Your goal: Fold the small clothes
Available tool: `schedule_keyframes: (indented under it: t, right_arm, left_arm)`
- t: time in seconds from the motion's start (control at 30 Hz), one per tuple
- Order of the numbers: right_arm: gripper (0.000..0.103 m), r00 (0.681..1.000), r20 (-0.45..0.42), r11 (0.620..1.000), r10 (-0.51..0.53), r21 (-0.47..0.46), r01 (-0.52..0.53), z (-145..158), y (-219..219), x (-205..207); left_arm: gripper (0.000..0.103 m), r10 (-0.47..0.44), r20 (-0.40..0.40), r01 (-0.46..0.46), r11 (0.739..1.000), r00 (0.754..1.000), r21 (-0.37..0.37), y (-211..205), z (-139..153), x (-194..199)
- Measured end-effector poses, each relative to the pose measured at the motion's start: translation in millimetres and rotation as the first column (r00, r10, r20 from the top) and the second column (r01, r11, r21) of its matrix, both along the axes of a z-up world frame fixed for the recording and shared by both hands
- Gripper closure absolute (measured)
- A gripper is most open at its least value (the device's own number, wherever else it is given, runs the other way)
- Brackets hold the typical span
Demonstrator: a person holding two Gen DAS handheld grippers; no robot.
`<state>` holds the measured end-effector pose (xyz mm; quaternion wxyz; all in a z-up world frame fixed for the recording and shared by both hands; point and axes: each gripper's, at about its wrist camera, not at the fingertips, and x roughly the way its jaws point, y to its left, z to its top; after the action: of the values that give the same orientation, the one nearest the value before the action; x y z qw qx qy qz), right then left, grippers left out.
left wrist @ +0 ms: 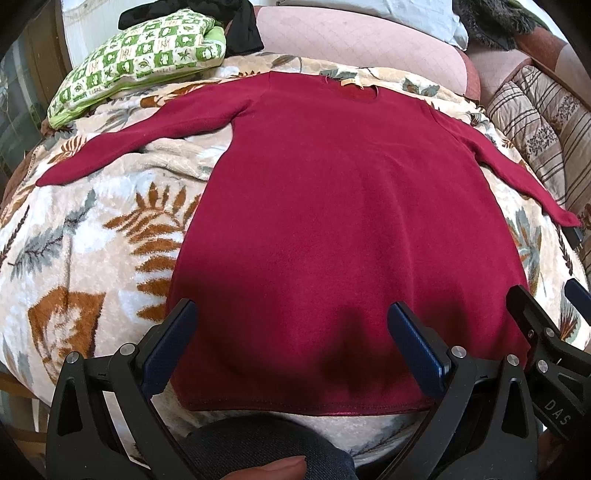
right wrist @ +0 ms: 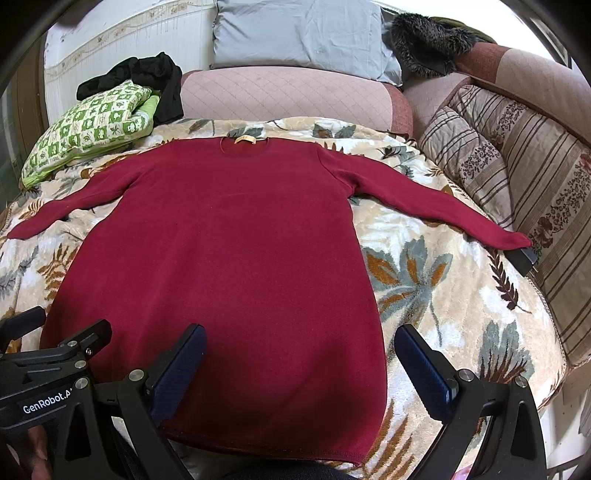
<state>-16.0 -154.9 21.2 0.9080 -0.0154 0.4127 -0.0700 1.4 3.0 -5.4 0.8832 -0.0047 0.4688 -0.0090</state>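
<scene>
While both claws (left wrist: 291, 314) (right wrist: 301, 338) gape empty, only right view shows grey pillow (right wrist: 303, 33)

Near edge of bed: open blanket (right wrist: 443, 332) on both sides of the red top (right wrist: 229, 258).
Far left corner: blocked by green pillow (right wrist: 92, 125) and black garment (right wrist: 155, 81).
Right edge: lined with striped cushions (right wrist: 517, 166); dark object (right wrist: 524, 260) touching sleeve tip.
Far edge: pink cushion (right wrist: 284, 96).

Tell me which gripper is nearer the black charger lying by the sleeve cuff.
Right. The right gripper hovers over the red top's hem corner on the charger's side; the left gripper hovers over the hem's other end, farther away.
</scene>
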Motion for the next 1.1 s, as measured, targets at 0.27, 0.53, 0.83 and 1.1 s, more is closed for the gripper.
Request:
schedule_keyframes:
  t: [0.27,0.53,0.83,1.1]
  right_arm:
    - [0.002,1.0,0.001,1.0,0.001,-0.004,-0.001,0,0,0]
    - [0.002,1.0,0.005,1.0,-0.003,-0.021,0.003,2,-1,-2]
    - [0.002,0.999,-0.005,0.999,-0.043,0.028,0.043,1,-19,-4]
    - [0.002,0.999,0.024,0.999,-0.037,0.024,0.036,17,-11,-11]
  left_arm:
    - [0.0,0.011,-0.007,-0.011,1.0,1.0,0.005,8,-1,-1]
    - [0.0,0.011,0.009,-0.011,1.0,1.0,-0.017,13,3,-2]
    - [0.0,0.008,0.02,-0.007,0.999,1.0,-0.048,12,6,-3]
    - [0.0,0.021,0.01,-0.02,0.997,1.0,-0.076,17,6,-5]
